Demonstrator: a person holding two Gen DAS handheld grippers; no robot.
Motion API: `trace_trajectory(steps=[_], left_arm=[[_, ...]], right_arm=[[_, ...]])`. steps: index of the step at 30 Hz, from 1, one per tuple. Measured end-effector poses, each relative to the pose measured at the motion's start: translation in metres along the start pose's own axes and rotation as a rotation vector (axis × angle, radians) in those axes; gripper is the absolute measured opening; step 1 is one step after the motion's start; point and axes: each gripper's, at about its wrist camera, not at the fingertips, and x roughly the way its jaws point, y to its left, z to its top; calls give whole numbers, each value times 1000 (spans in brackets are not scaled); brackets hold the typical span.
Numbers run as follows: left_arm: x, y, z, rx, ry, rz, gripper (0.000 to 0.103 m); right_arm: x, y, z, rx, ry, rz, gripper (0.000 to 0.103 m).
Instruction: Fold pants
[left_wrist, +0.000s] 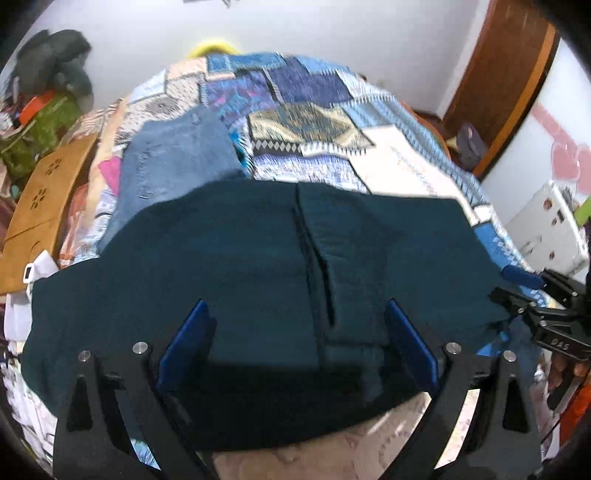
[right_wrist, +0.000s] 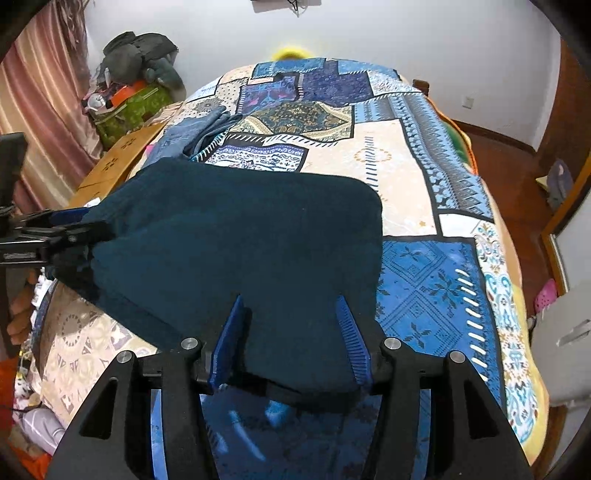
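— Teal fabric first: where do the pants sit?

— I have the dark teal pants (left_wrist: 240, 266) spread across the near end of the bed, on the blue patchwork quilt (left_wrist: 325, 122). From my left wrist camera they lie folded over on themselves, with a seam line running down the middle.

— And your left gripper?

— My left gripper (left_wrist: 295, 325) has its blue fingers (left_wrist: 410, 339) spread wide, one on each side of the near edge of the pants. I see cloth between them, but nothing pinched.

— The right one?

— My right gripper (right_wrist: 291, 314) is also parted, a little narrower, with the pants' corner lying between its fingers (right_wrist: 231, 339). I cannot tell whether the pads touch the cloth. In the right wrist view, the left gripper shows at the far-left edge, by the pants' other end.

— What else is around?

— Folded blue jeans (left_wrist: 173, 162) lie on the quilt just beyond the pants. A wooden board (left_wrist: 44, 199) sits at the bed's left side, with a green bag (right_wrist: 129, 107) in the corner behind it.
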Motion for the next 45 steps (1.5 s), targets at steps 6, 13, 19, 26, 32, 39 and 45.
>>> trace_trajectory(steps=[6, 13, 19, 26, 32, 39, 45], left_arm=[[-51, 27, -2, -73, -155, 69, 97], [-92, 83, -14, -200, -268, 124, 97], [-94, 146, -43, -327, -220, 207, 97], [-69, 217, -98, -558, -82, 170, 97], [-48, 247, -137, -728, -17, -5, 97], [-24, 251, -155, -834, 6, -179, 97], [3, 279, -151, -953, -6, -359, 97]], right_arm=[[-12, 16, 21, -10, -58, 46, 50], [-13, 60, 51, -90, -125, 88, 53], [9, 107, 64, -153, -106, 161, 54], [41, 148, 57, -228, -34, 220, 54], [63, 159, 44, -246, 24, 234, 64], [63, 171, 39, -316, 16, 204, 71], [64, 170, 38, -309, 25, 225, 71]])
